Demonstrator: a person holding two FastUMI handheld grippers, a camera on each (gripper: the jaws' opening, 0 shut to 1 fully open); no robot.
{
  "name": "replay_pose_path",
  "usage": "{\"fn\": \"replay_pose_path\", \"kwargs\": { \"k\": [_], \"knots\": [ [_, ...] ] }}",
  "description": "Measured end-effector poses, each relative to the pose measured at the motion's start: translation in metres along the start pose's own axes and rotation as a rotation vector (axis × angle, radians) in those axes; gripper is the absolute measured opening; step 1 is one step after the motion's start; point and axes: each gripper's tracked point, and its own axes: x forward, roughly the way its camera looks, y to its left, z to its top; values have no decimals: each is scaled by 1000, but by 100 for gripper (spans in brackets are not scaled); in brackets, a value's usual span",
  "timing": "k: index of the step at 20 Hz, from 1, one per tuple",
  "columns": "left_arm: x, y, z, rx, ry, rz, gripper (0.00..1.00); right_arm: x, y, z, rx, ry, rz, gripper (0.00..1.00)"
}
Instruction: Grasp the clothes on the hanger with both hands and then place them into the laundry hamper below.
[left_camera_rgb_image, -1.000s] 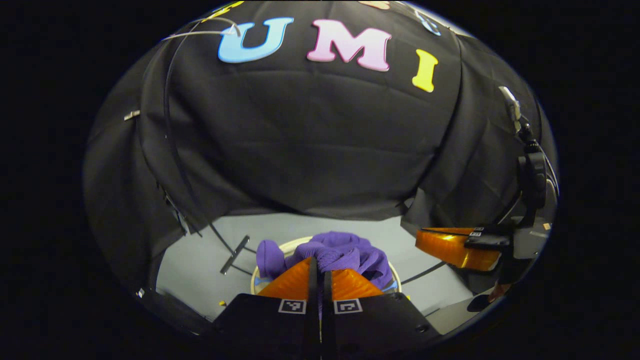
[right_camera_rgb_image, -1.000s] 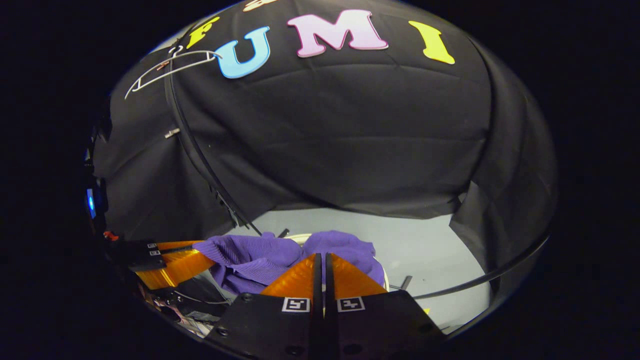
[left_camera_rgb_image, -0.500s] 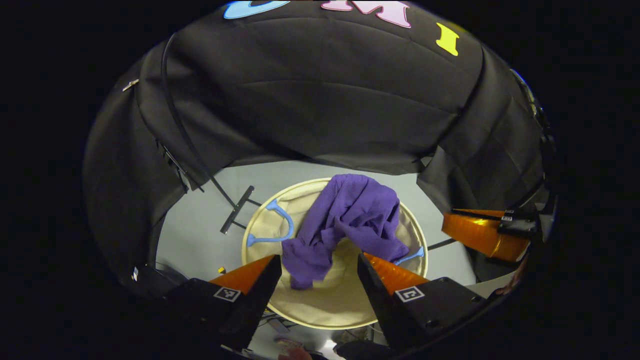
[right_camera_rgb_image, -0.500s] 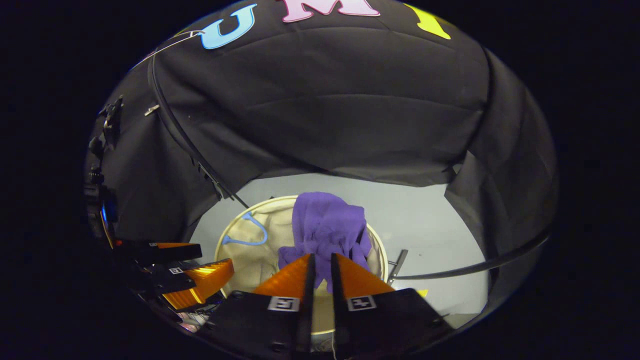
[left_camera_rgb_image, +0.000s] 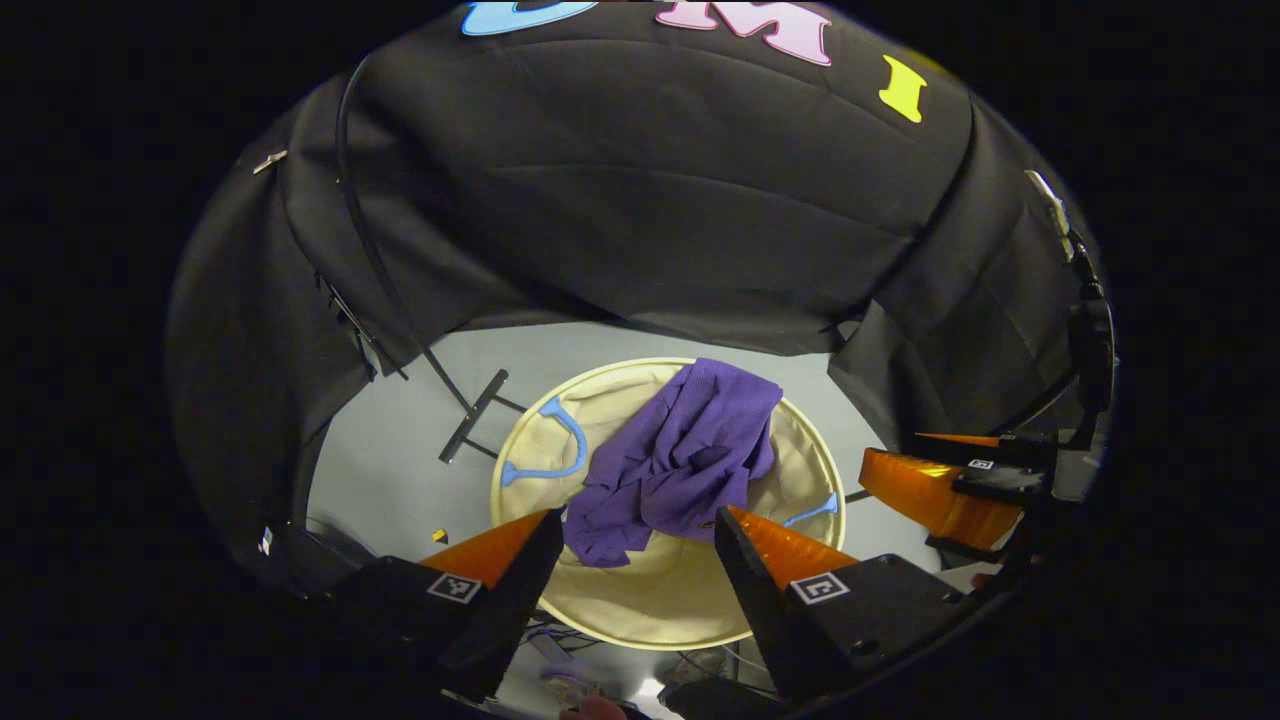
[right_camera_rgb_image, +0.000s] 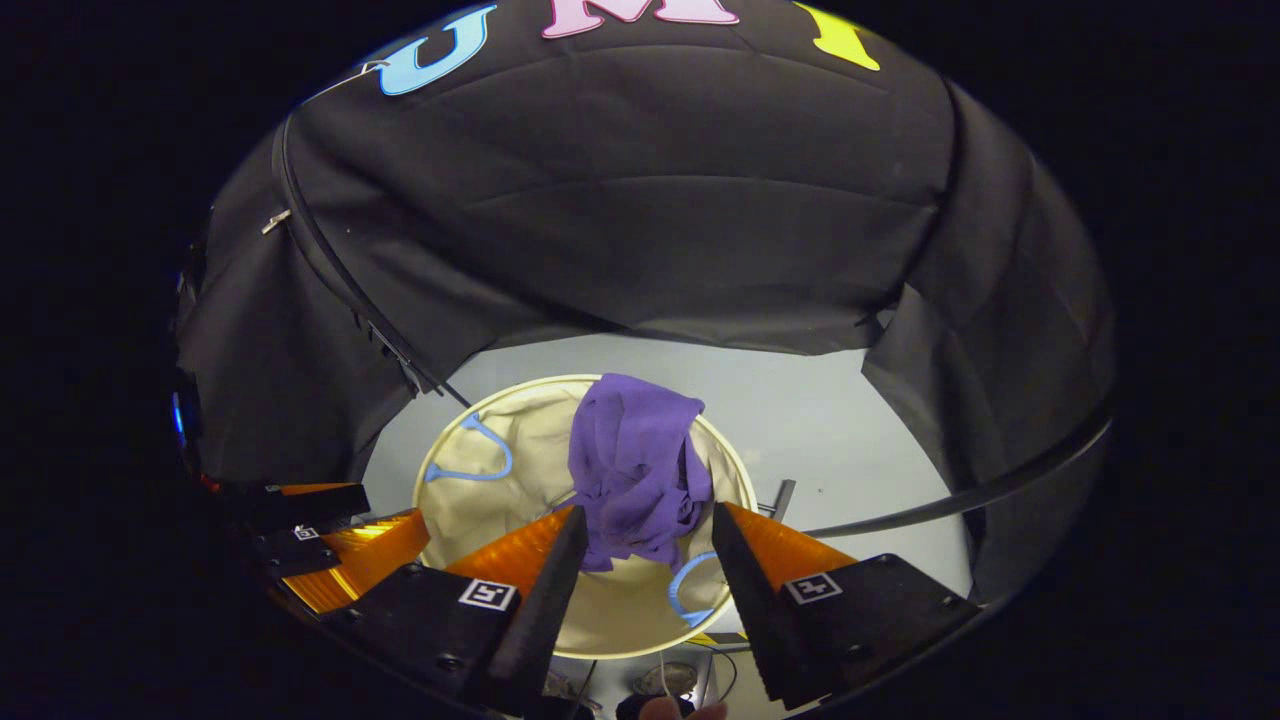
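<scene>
A purple knitted garment (left_camera_rgb_image: 680, 460) lies crumpled inside the round cream laundry hamper (left_camera_rgb_image: 810, 450), draped from its far rim toward the middle. My left gripper (left_camera_rgb_image: 635, 540) hangs above the hamper's near side, open, with nothing between its orange fingers. In the right gripper view the same garment (right_camera_rgb_image: 635, 465) lies in the hamper (right_camera_rgb_image: 440, 450), and my right gripper (right_camera_rgb_image: 640, 540) stands open just above its near edge, not holding it. The other gripper (left_camera_rgb_image: 940, 485) shows at the right of the left gripper view; the left one (right_camera_rgb_image: 340, 545) shows at the lower left of the right gripper view.
The hamper has blue handles (left_camera_rgb_image: 555, 450) and stands on a pale grey floor (left_camera_rgb_image: 400, 470). A black stand foot (left_camera_rgb_image: 475, 430) lies left of the hamper. Black cloth walls close in behind and at both sides. A white hanger (right_camera_rgb_image: 370, 68) hangs high at the upper left.
Both grippers went from shut on the garment to open: the left opened first, then the right. The garment dropped into the hamper and settled.
</scene>
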Motion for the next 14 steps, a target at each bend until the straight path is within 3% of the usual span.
{"fn": "replay_pose_path", "kwargs": {
  "k": [1, 2, 6, 9, 14],
  "knots": [
    [-9, -1, 4, 4, -5, -5, 96, -8, 1, 3, 4, -7, -8, 77],
    [-19, -2, 6, 6, -11, -11, 96, -16, 1, 4, 8, -15, -11, 87],
    [-73, -5, 22, 19, -61, -37, 95, -68, 2, 22, 13, -77, -37, 90],
    [-116, -6, 36, 39, -109, -42, 95, -116, 8, 44, 16, -142, -48, 98],
    [-199, -9, 72, 86, -228, -53, 95, -199, 21, 90, -2, -289, -57, 98]
  ]
}}
